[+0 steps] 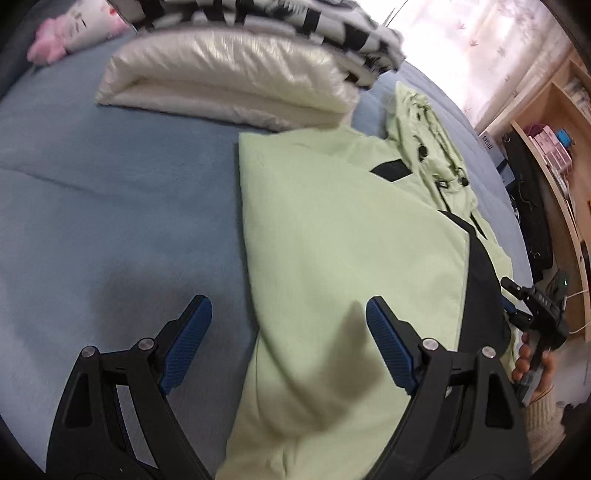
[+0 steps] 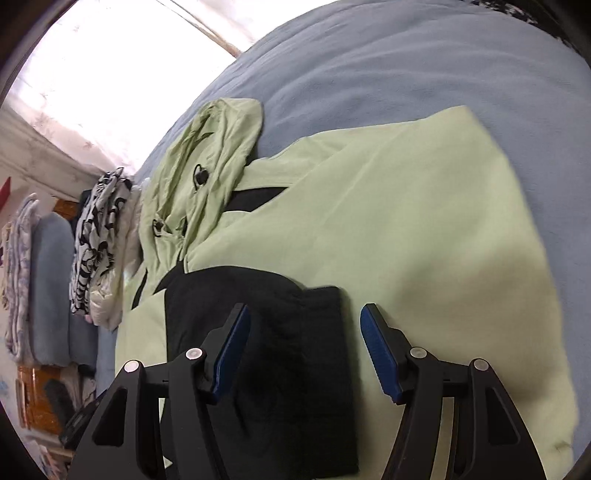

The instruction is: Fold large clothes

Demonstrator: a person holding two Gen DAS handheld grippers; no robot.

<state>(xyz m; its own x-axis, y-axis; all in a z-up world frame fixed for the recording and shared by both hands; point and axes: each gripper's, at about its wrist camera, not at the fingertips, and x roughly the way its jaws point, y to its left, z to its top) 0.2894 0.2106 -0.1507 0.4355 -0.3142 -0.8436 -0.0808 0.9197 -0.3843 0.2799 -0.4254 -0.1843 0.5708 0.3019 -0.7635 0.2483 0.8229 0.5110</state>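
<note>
You hold both the left gripper (image 1: pixel 289 325) and right gripper (image 2: pixel 304 332) spread and empty over the half-folded green jacket (image 1: pixel 351 229); next, pinch its black sleeve (image 2: pixel 288 350) for folding.

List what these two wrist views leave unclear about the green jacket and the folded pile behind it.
- Green jacket: its near hem is cut off by the left wrist view's bottom edge, behind the left tool.
- Black sleeve panel: its lower end is hidden by the right tool.
- Black-and-white garment on the white folded jacket: blurred, cropped at the top edge.

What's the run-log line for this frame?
jacket: partly folded on bed | left gripper: open, empty | right gripper: open, empty
</note>
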